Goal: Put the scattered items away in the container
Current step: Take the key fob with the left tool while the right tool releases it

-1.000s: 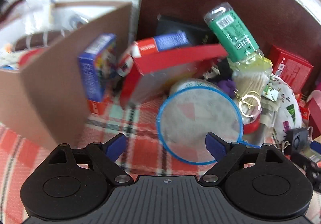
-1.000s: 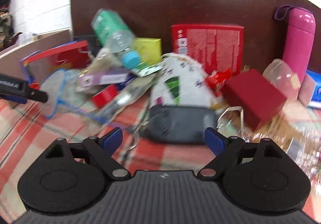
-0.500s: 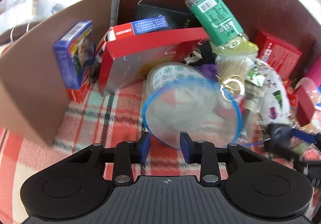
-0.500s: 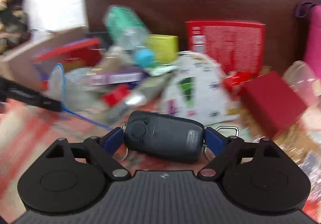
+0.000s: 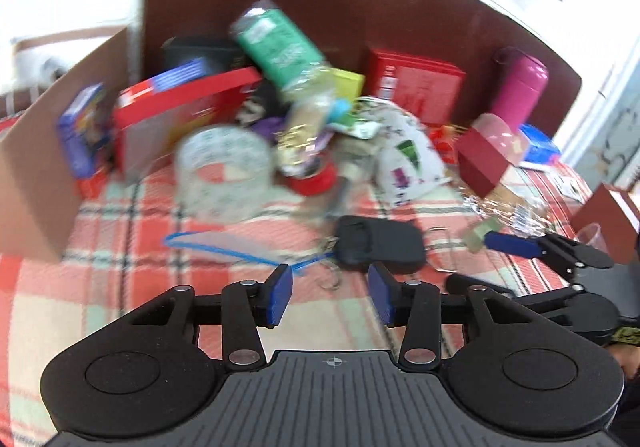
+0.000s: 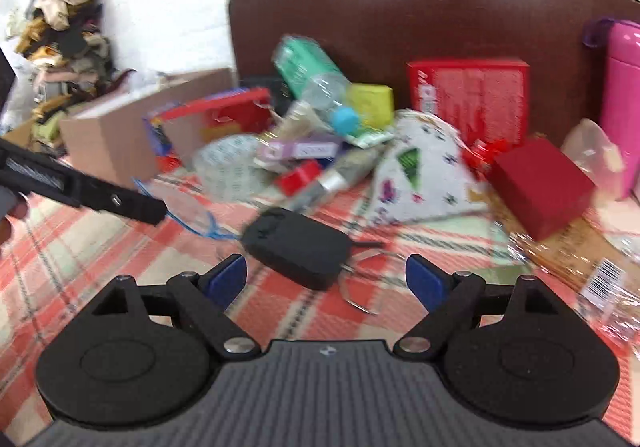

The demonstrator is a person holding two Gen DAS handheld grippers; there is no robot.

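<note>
My left gripper [image 5: 330,293] hovers low over the plaid cloth, its jaws opening with nothing pressed between the pads. A clear piece with a blue rim [image 5: 224,243] lies flat just ahead and to its left, its blue cord reaching toward the left fingertip. A black key fob [image 5: 380,243] with key rings lies straight ahead. My right gripper [image 6: 326,281] is open, the key fob [image 6: 296,247] lying tilted just beyond its fingertips, untouched. The brown cardboard box [image 5: 32,187] stands at the left, also seen in the right wrist view [image 6: 108,143].
A heap sits against the dark headboard: tape roll [image 5: 224,171], green bottle [image 5: 280,43], open red box [image 5: 180,115], white patterned pouch [image 6: 420,175], small red box [image 6: 540,183], red carton [image 6: 468,95], pink flask [image 6: 624,87]. Crinkled plastic lies at the right.
The left gripper narrowed onto the blue-rimmed piece, then widened and drew back; the piece now lies flat. The key fob was between the right fingertips and is now just ahead of them.
</note>
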